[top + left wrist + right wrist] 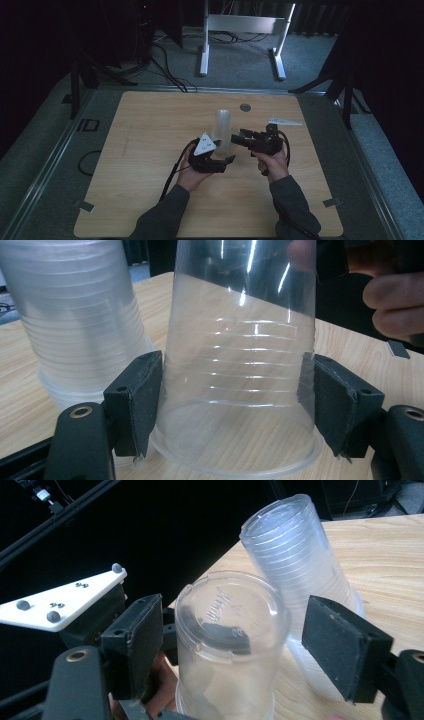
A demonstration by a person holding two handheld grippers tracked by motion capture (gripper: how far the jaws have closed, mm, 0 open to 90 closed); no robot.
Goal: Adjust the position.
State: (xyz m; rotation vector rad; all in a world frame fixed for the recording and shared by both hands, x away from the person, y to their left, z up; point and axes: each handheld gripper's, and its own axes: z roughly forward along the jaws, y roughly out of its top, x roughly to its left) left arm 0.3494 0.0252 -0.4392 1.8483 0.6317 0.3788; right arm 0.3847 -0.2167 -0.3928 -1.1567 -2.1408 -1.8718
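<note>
Surface (150,165): pale wood, seen from above; both forearms enter from the near edge.

Cup (240,385): single clear plastic cup, upside down, rim on the surface, near the middle of the surface. In the right gripper view its base (227,612) faces up, just beside the stack.

Stack (223,127): nested clear cups, upside down, standing on the surface just beside the single cup; in the left gripper view it stands behind and to the left (75,325).

Left gripper (235,405): both pads pressed against the lower wall of the cup, one on each side; closed on it. In the high view it sits just near of the stack (220,161), grey plate on top.

Right gripper (235,645): jaws spread wide, one on each side of the cup's upper part; left pad close to the wall, right pad clearly apart from it. Holds nothing. In the high view it lies just right of the stack (239,138).
</note>
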